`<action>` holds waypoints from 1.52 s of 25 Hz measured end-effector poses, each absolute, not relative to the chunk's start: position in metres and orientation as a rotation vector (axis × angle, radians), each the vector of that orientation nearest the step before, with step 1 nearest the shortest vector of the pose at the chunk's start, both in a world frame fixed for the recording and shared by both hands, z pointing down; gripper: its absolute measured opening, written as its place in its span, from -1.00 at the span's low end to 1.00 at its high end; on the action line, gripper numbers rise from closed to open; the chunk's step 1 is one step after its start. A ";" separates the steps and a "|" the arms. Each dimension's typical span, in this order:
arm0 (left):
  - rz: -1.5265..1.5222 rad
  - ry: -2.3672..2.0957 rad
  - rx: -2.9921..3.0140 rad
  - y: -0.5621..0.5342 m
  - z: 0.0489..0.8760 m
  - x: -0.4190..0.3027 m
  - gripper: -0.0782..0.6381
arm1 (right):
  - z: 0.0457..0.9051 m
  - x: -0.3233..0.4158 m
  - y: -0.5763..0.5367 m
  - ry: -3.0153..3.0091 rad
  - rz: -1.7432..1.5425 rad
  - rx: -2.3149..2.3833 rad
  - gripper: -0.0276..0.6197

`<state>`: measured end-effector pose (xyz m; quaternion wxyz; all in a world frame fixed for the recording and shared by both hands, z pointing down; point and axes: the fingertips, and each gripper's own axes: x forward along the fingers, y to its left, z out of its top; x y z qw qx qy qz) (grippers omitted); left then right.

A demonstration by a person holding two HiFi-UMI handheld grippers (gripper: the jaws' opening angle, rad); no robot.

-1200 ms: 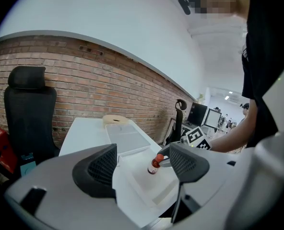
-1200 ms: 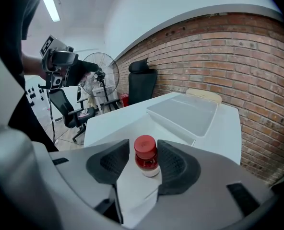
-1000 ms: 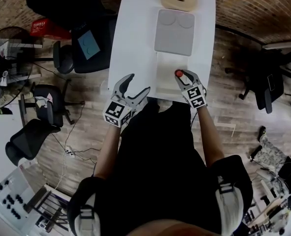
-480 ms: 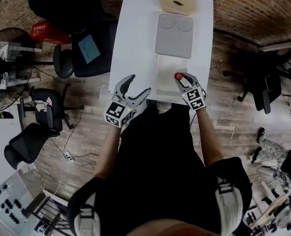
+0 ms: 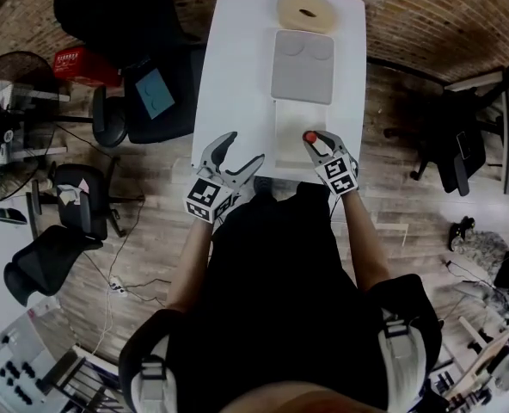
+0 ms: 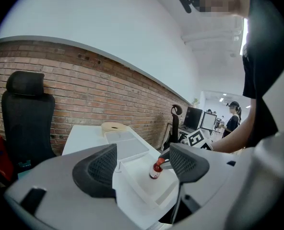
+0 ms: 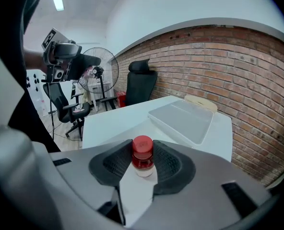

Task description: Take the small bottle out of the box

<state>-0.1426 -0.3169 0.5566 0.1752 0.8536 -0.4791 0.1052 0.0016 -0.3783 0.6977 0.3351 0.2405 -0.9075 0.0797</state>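
Observation:
A small bottle (image 5: 309, 137) with a red cap (image 7: 142, 146) stands upright inside the open white box (image 5: 290, 120) at the table's near edge. My right gripper (image 5: 315, 141) is shut on it, with both pads pressing the neck below the cap (image 7: 142, 163). In the left gripper view the bottle (image 6: 156, 169) sits low between the box walls (image 6: 135, 176); I cannot tell whether it touches the floor. My left gripper (image 5: 242, 148) hangs open and holds nothing, left of the box, off the table's front edge.
The box's grey lid (image 5: 302, 65) lies on the white table (image 5: 237, 76) beyond the box, and a beige ring (image 5: 307, 10) lies at the far end. Black office chairs (image 5: 151, 84) stand left of the table. A fan (image 7: 98, 71) stands further off. A brick wall runs behind.
The head view has drifted a little. My right gripper stays shut on the bottle in the box, and the left gripper keeps its place.

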 end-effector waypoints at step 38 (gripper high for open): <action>0.274 -1.273 2.535 -0.268 0.544 -0.138 0.20 | 0.631 0.011 -0.311 -2.382 0.112 0.788 -0.52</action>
